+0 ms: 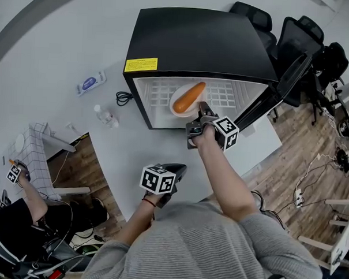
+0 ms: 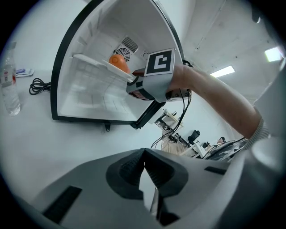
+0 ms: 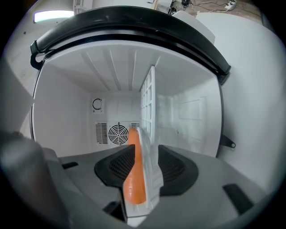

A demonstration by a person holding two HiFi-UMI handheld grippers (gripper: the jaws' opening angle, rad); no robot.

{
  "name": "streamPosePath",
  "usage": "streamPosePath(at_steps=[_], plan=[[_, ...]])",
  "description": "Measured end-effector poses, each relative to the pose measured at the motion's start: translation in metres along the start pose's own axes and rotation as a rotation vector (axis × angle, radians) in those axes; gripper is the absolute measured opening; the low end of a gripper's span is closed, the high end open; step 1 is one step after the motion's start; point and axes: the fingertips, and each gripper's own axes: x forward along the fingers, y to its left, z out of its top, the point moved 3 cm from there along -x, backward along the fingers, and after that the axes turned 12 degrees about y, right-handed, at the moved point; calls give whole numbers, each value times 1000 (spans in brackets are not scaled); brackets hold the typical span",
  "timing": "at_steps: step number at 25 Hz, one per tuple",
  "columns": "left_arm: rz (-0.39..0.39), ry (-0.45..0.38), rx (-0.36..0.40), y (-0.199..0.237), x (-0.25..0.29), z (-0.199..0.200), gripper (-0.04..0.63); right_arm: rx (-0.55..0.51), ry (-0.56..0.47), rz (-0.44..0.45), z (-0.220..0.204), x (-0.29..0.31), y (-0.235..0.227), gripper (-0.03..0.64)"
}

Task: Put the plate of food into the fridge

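Hanging back above the worktop (image 1: 63, 50), the left gripper (image 2: 144, 166) is sitting clenched on nothing, leaving the fridge (image 1: 196, 38) mouth free. The plate (image 3: 150, 179) with the carrot (image 3: 134, 179) is resting on the wire shelf (image 1: 159, 98) inside. The right gripper (image 1: 202, 111) is straddling the plate's near rim, jaws spread and pads clear of it: released, likely ready for backing out.

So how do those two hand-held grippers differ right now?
The left gripper has its jaws together and empty; the right gripper has its jaws apart, with the plate rim between them. The left gripper sits back from the fridge; the right gripper reaches into its open front. Both carry a marker cube.
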Motion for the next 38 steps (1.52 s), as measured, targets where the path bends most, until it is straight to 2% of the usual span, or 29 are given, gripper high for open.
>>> streamPosePath(at_steps=[10,18,27,28,30,31,38], plan=[[5,11,8,-4,4,-1,11,-89,88,0,-3,-14,-1,152],[13,9,9,-6,5,0,11,-118,155,2,-9,-28,-3,152],[30,7,6,-9,6,-2,11,-279,269,-18,-18,-39,0,149],[31,7,5,-9,6,-2,11,-302,285,-24,-20,-40,0,129],[34,8,5,-10,7,-2,11,-352,310,-36,-22,-41,0,43],[35,8,5,-11,6,-2,11,-375,321,-36,-24,-42,1,26],[47,0,-3,-11,6,-2,11,-445,382,2,-29,-45,8,14]])
